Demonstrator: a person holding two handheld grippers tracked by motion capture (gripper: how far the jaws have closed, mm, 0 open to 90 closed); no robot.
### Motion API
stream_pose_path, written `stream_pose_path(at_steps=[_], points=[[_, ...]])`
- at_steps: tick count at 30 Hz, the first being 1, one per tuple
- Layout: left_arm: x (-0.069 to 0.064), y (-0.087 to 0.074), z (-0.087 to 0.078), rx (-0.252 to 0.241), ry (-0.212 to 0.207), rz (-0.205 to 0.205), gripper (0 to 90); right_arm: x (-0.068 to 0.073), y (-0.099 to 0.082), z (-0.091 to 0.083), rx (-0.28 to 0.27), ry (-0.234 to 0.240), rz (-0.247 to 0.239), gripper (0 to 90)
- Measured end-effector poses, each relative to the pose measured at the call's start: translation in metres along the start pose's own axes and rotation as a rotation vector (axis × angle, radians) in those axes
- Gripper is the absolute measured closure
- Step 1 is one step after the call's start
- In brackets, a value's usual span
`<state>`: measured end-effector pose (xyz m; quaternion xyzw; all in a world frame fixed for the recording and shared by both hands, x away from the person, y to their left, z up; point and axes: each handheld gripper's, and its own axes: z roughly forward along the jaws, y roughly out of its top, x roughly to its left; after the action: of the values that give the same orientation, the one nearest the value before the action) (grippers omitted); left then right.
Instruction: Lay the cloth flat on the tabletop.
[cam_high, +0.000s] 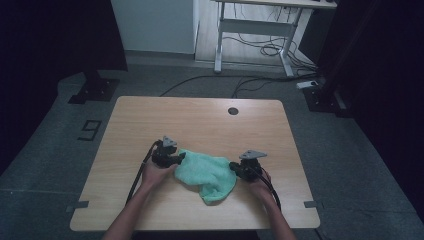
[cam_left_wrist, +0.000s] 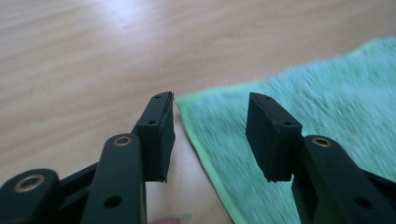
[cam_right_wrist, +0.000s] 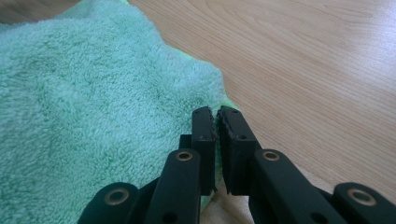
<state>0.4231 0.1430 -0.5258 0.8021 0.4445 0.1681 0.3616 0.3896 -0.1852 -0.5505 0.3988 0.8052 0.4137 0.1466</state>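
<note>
On the wooden surface (cam_high: 200, 120), seen from the high view, a green towel (cam_high: 207, 172) lies crumpled near the front edge, between the left gripper (cam_high: 175, 159) at its left side and the right gripper (cam_high: 234, 167) at its right side; each gripper is held in a hand.

In the left gripper view, the left gripper (cam_left_wrist: 210, 135) has its fingers (cam_left_wrist: 161, 135) apart at a moderate width, astride the towel's (cam_left_wrist: 299, 98) hemmed corner, pressing on nothing.

In the right gripper view, the right gripper (cam_right_wrist: 217, 147) has its fingers (cam_right_wrist: 233, 149) drawn nearly together at the towel's (cam_right_wrist: 84, 102) edge; whether cloth is pinched between them cannot be told
</note>
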Motion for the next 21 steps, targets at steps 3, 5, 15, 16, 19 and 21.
stream_pose_path(at_steps=[3, 5, 15, 16, 19, 21], points=[[0.005, 0.006, 0.01, 0.024, -0.001, -0.007, 50.4, -0.001, 0.0, 0.001, -0.002, 0.002, 0.003, 84.0], [0.005, 0.006, 0.015, 0.037, 0.002, -0.005, 50.5, -0.001, 0.0, 0.0, -0.004, 0.001, 0.004, 84.0], [0.0, 0.002, 0.026, 0.05, 0.006, 0.026, 57.7, -0.004, -0.001, -0.002, -0.01, 0.0, 0.015, 83.8], [-0.001, 0.001, 0.025, 0.047, 0.004, 0.032, 58.3, -0.004, -0.001, -0.002, -0.012, -0.002, 0.015, 83.8], [-0.002, -0.001, 0.025, 0.035, -0.009, 0.047, 65.2, -0.005, -0.001, -0.002, -0.014, -0.006, 0.021, 83.8], [-0.004, -0.002, 0.025, 0.028, -0.025, 0.058, 72.0, -0.005, -0.001, -0.002, -0.014, -0.008, 0.026, 83.8]])
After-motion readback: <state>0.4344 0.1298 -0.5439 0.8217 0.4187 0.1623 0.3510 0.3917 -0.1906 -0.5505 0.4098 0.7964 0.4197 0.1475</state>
